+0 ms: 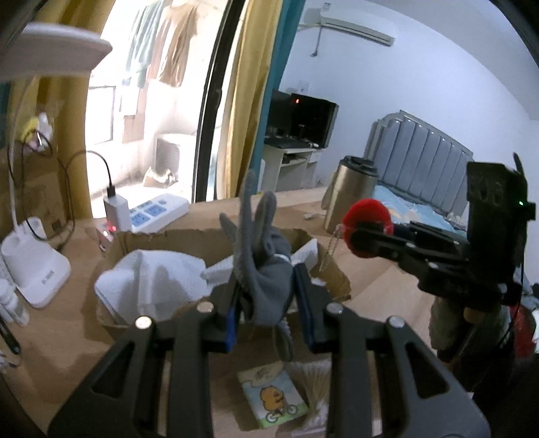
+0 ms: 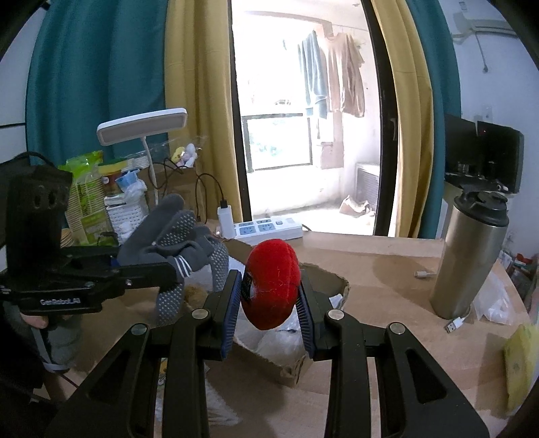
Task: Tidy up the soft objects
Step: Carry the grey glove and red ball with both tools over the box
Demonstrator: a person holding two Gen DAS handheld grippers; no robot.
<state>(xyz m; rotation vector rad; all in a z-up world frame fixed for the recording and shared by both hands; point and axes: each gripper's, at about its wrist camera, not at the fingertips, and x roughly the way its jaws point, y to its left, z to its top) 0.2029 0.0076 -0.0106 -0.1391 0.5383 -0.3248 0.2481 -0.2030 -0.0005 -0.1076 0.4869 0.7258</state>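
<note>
Desk [image 2: 387, 259]: light wood, bare toward the glass door.
Glass door [image 2: 303, 111]: behind the desk, black-framed, bright daylight pouring through — clothes [image 2: 337, 74] hang on the balcony beyond it.
Curtains: a yellow curtain [image 2: 198, 101] on each side of the door, a teal curtain [image 2: 94, 74] outside that.
Wall [image 1: 421, 74]: right of the door, pale and plain, with an air conditioner [image 1: 357, 28] high up.
Monitor [image 1: 303, 114]: dark, on a small white stand against that wall, right of the door.
Bed [image 1: 417, 209]: further right of the monitor — grey padded headboard [image 1: 424, 151], blue bedding.
</note>
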